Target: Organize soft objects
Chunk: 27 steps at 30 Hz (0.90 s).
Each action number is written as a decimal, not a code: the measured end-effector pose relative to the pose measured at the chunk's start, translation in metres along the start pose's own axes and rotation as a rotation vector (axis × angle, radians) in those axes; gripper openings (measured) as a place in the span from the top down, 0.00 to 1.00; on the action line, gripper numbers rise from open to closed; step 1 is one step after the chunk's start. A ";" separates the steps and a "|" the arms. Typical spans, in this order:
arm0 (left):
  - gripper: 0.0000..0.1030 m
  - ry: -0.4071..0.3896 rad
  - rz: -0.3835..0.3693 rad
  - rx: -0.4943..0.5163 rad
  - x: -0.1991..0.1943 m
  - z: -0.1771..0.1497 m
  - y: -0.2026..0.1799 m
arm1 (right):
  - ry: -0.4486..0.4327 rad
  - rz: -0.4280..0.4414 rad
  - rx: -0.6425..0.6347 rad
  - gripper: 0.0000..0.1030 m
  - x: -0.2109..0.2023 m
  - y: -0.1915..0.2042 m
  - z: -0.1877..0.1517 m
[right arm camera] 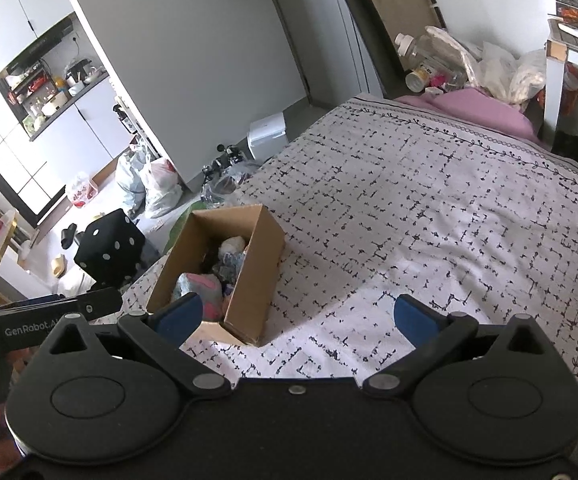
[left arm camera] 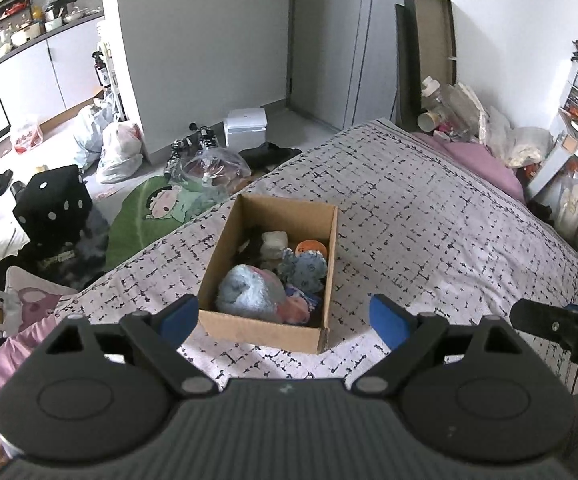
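I've got the cardboard box [left arm camera: 267,322] sitting on the bed [left arm camera: 429,216] near its floor-side edge, already packed with soft toys [left arm camera: 249,292], and no loose ones showing on the patterned cover, so I judge the sorting nearly done. Box's long axis runs away from me, open top up. Left hand-held gripper [left arm camera: 285,316] spread wide, empty; right hand-held gripper [right arm camera: 297,316] likewise spread, holding nothing.
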<state>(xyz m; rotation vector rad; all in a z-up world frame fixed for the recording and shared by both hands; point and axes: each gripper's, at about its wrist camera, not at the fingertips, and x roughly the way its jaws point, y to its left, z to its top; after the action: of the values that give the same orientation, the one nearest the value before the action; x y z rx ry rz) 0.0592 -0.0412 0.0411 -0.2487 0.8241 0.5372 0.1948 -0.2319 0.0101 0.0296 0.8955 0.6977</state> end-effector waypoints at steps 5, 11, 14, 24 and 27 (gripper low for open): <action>0.11 -0.010 0.023 0.051 -0.006 -0.004 -0.006 | 0.005 -0.040 -0.025 0.00 -0.002 0.003 -0.002; 0.11 -0.018 0.023 0.042 -0.009 -0.002 -0.005 | 0.015 -0.055 -0.046 0.00 0.001 0.004 -0.006; 0.11 -0.010 0.022 0.041 -0.009 -0.003 -0.006 | 0.028 -0.049 -0.055 0.00 0.003 0.004 -0.009; 0.11 -0.007 0.038 0.046 -0.007 -0.003 -0.005 | 0.046 -0.061 -0.079 0.00 0.008 0.007 -0.011; 0.11 -0.005 0.036 0.050 -0.006 -0.003 -0.004 | 0.049 -0.064 -0.081 0.00 0.008 0.007 -0.011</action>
<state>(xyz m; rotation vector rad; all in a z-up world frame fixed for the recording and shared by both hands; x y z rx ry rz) 0.0560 -0.0475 0.0437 -0.1863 0.8371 0.5503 0.1860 -0.2244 -0.0004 -0.0883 0.9107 0.6763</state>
